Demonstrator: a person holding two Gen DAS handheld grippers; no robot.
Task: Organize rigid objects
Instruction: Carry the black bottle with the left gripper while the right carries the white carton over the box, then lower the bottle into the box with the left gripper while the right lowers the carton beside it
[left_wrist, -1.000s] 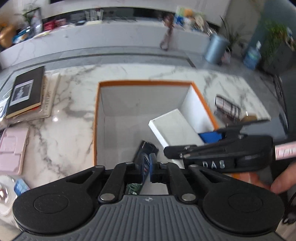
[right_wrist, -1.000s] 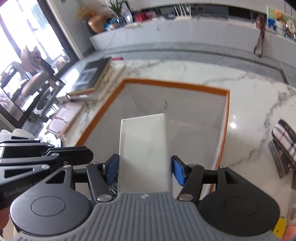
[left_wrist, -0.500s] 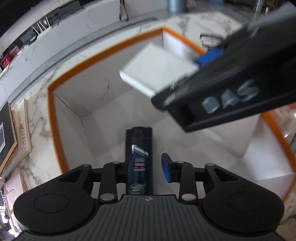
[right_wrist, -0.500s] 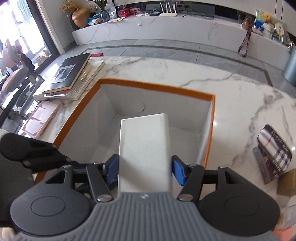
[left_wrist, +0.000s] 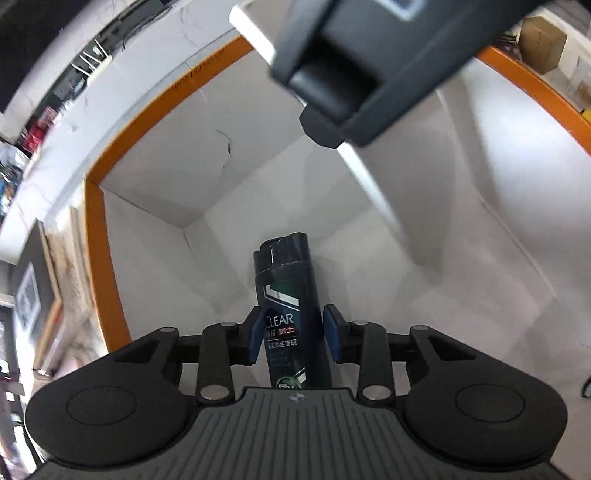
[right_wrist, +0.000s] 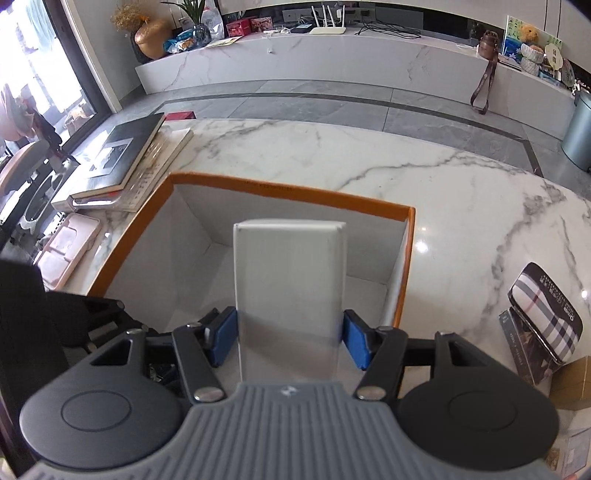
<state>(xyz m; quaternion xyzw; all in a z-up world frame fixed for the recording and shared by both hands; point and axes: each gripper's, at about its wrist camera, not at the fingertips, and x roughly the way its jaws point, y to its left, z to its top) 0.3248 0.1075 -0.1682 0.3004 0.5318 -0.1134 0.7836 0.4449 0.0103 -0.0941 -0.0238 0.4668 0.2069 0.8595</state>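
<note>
A dark CLEAR shampoo bottle (left_wrist: 288, 306) lies inside the white box with the orange rim (left_wrist: 94, 236), its cap toward the far corner. My left gripper (left_wrist: 293, 336) is down in that box with the bottle between its jaws. The jaws are closing and both blue pads (left_wrist: 256, 338) sit against the bottle's sides. My right gripper (right_wrist: 290, 341) is shut on an upright white rectangular box (right_wrist: 288, 288) and holds it over the orange-rimmed box (right_wrist: 288, 189). Its black housing (left_wrist: 369, 66) fills the top of the left wrist view.
On the marble table, stacked books (right_wrist: 118, 155) and a pink tray (right_wrist: 66, 251) lie to the left of the box. A plaid case (right_wrist: 546, 314) lies to its right. A grey bin (right_wrist: 578, 129) stands on the floor beyond. A cardboard box (left_wrist: 543, 48) sits outside the rim.
My left gripper rolled and sank into the orange-rimmed box. Its jaws went from shut to apart around the bottle. My right gripper shifted slightly with the white box.
</note>
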